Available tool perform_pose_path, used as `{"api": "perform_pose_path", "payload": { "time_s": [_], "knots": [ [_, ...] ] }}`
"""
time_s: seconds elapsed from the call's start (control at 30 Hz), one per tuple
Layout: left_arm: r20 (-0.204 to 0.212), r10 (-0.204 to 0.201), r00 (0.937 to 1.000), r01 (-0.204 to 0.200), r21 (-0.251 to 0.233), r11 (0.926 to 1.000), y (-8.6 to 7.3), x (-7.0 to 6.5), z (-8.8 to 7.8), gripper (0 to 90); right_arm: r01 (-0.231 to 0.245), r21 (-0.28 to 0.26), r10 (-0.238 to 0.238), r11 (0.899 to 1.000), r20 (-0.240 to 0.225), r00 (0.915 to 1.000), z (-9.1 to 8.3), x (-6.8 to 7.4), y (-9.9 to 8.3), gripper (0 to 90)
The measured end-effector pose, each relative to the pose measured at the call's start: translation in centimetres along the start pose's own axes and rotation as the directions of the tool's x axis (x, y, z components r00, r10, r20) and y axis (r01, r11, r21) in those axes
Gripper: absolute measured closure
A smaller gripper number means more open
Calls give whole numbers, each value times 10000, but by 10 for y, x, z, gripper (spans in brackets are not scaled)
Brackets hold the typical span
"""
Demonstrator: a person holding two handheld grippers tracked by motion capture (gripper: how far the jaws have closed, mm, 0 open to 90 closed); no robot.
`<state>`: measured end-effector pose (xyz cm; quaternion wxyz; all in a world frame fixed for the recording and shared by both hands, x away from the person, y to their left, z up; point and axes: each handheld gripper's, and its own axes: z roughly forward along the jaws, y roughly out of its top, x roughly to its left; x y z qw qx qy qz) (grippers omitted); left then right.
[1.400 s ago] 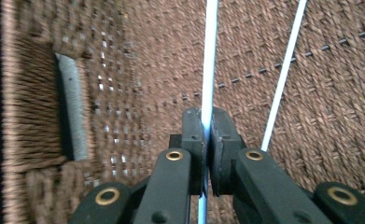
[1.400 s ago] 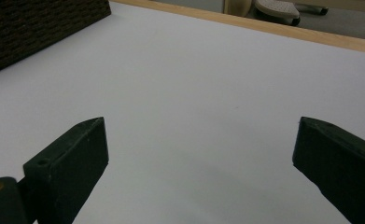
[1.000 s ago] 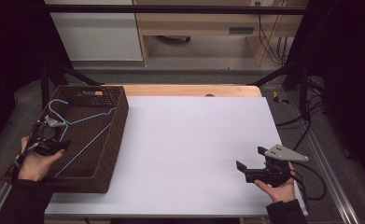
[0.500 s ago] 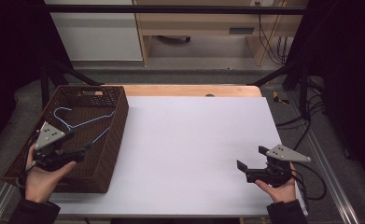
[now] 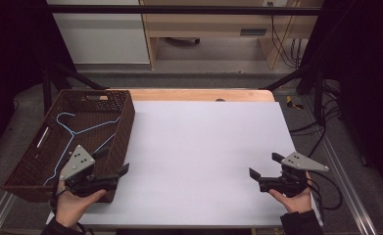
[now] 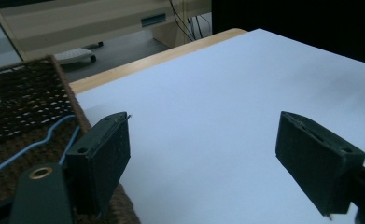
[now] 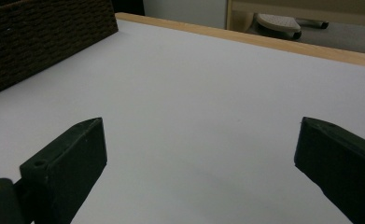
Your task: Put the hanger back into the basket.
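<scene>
A blue wire hanger [image 5: 76,131] lies flat inside a dark brown wicker basket [image 5: 126,121] at the table's left edge. My left gripper [image 5: 113,161] hovers at the basket's near right corner, pointing right over the white tabletop [image 5: 199,147]. Its jaws have just been opening and stand open with nothing between them. In the left gripper view [image 6: 208,154] the hanger [image 6: 40,142] and the basket [image 6: 26,93] sit to the left of the jaws. My right gripper [image 5: 265,165] rests open and empty near the table's front right, pointing left [image 7: 203,158].
The white tabletop has a wooden strip [image 5: 203,94] along its far edge. Beyond it stand a wooden shelf unit [image 5: 213,29] and a white cabinet [image 5: 101,34]. Cables [image 5: 321,132] hang at the right side. The basket's side wall [image 7: 40,37] shows in the right gripper view.
My left gripper has let go of the hanger, opened, and moved from over the basket toward the person and to the right. The hanger now lies in the basket. The right gripper has kept still.
</scene>
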<state>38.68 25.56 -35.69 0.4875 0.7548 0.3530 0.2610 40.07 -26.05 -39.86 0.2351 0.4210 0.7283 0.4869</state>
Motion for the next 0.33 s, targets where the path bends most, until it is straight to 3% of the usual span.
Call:
{"api": "perform_pose_path", "payload": {
  "time_s": [0.2,0.33],
  "knots": [
    [278,29,9996,-32,90,10000,-11,-8,12,156,-99,11,99,10000,-51,9999,-1,1,0,30],
    [255,42,9997,-46,155,9999,-16,-8,15,138,-95,-64,94,9999,-100,9999,-2,0,0,31]
  ]
}}
